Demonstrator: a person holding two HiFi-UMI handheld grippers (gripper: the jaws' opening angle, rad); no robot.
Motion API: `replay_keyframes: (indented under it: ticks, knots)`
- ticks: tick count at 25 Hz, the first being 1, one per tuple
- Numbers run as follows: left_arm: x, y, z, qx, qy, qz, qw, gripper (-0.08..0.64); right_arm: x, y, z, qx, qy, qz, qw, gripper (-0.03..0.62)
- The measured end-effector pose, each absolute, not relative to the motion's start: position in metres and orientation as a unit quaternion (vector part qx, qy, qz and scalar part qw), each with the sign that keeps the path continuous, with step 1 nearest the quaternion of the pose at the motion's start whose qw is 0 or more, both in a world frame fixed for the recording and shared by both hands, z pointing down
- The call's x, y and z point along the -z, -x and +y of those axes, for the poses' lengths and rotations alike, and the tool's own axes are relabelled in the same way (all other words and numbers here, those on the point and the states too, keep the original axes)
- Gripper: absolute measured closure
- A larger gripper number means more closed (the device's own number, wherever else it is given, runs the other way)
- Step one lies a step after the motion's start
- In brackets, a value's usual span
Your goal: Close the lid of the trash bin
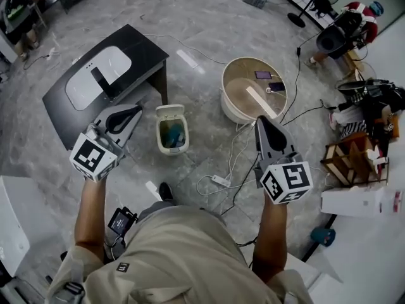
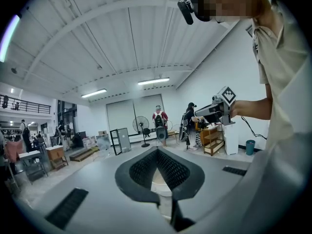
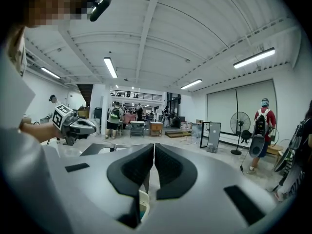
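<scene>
Here, left gripper (image 2: 157, 151) and right gripper (image 3: 154, 148) jaws meet, empty.

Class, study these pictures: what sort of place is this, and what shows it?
Probably a big workshop hall: high arched roof with strip lights, a large roller door, a standing fan.

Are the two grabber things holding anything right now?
No, nothing is held. The left gripper and right gripper both have jaws together with nothing between them, near the open trash bin.
</scene>
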State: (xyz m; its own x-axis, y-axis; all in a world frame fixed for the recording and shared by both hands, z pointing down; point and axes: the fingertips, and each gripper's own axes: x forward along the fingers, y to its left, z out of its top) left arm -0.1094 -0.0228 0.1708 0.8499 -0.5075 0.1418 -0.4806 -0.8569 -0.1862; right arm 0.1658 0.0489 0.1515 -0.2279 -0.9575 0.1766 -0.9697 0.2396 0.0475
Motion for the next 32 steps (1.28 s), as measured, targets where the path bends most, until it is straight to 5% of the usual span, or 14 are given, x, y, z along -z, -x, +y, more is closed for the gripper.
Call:
replay_keyframes:
  ticks: [32]
  knots:
    - [-0.206,0.18,-0.113,0.082,0.958,0.271,0.044,0.545,-0.173,-0.08,-0.051,-0.04,-0.59,-0.798,0.117,0.566]
